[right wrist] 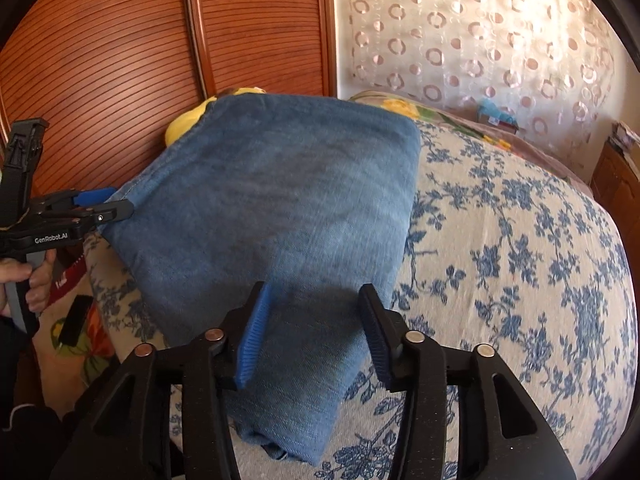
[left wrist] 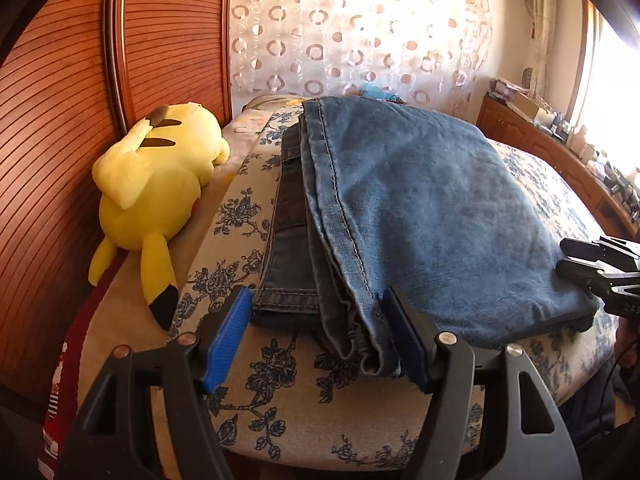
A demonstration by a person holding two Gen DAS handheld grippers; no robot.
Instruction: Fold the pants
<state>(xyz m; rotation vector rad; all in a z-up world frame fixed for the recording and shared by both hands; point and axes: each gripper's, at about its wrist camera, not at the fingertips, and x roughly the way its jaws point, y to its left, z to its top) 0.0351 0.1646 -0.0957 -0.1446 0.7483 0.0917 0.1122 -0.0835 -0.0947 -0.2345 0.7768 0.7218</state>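
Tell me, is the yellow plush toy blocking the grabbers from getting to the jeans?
No. The plush toy lies off to the side by the wooden wall, apart from the jeans. Nothing visible stands between either gripper and the denim: the left gripper and right gripper are both open right at the jeans' near edge.

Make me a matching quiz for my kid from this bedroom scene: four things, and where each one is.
Things:
1. jeans
2. plush
3. left gripper
4. right gripper

Places:
A. at the jeans' stacked hems
B. between bedspread and wardrobe
C. over the jeans' folded end
D. folded on the bedspread

Pairs: 1-D, 2-B, 3-A, 4-C
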